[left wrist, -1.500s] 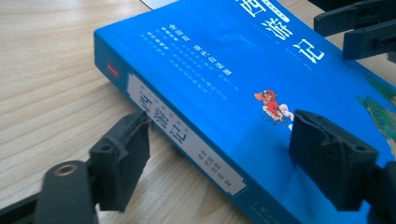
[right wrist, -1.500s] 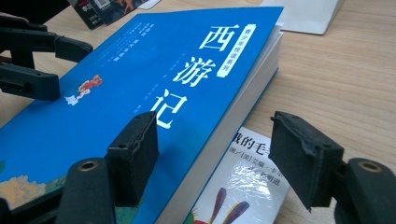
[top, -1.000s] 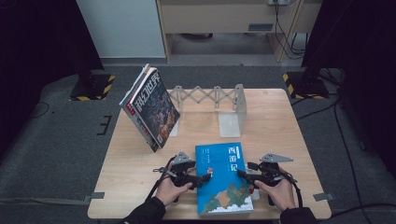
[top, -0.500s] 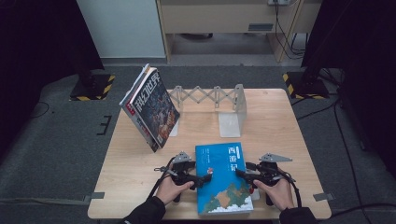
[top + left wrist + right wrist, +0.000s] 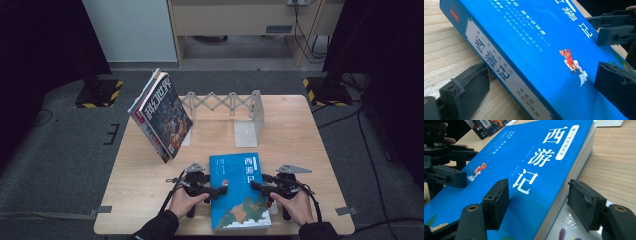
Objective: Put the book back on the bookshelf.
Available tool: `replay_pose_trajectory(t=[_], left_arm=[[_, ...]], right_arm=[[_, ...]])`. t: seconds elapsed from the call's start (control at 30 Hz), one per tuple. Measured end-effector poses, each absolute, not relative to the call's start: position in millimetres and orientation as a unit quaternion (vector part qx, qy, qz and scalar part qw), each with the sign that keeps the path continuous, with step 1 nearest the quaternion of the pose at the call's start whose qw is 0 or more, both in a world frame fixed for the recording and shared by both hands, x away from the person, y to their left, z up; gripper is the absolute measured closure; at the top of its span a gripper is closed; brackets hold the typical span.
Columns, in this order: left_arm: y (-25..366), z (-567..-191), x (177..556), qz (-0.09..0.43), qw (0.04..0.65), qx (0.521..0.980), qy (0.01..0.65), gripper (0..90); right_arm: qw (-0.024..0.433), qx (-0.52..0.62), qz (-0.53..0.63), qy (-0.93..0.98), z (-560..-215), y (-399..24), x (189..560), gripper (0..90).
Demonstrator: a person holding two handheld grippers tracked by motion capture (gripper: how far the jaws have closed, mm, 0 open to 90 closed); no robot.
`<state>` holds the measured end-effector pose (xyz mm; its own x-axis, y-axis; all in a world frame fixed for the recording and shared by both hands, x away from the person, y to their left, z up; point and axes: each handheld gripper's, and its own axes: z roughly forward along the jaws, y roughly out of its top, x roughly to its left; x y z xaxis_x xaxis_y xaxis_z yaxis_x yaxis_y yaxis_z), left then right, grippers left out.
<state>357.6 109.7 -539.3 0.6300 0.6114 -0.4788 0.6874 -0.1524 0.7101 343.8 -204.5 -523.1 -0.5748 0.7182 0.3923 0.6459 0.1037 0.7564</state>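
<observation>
In the right gripper view a glossy sheet [image 5: 571,225] lies partly hidden beneath the blue book [image 5: 529,170] (its print cut off at the bottom edge). The smaller cover lettering [image 5: 239,161] is too small to read in the high view.

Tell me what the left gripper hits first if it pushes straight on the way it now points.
Most likely the blue book: its spine edge already sits between the left gripper's wide-open jaws, one above the cover, one beside the spine on the table. Beyond the book stands the right gripper, though depth is unclear.
</observation>
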Motion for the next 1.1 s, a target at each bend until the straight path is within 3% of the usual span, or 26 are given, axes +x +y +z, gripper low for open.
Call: replay_pose_trajectory(t=[0.6, 1.1], left_arm=[[106.5, -542.0, 359.1, -0.037, 0.504, 0.746, 0.434, 0.2], [110.5, -539.6, 358.9, -0.076, 0.499, 0.742, 0.441, 11.1]], right_arm=[[0.032, 0.469, 0.487, 0.736, -524.1, -204.9, 343.5, 33.3], [0.031, 0.469, 0.488, 0.735, -524.5, -201.0, 345.2, 32.7]])
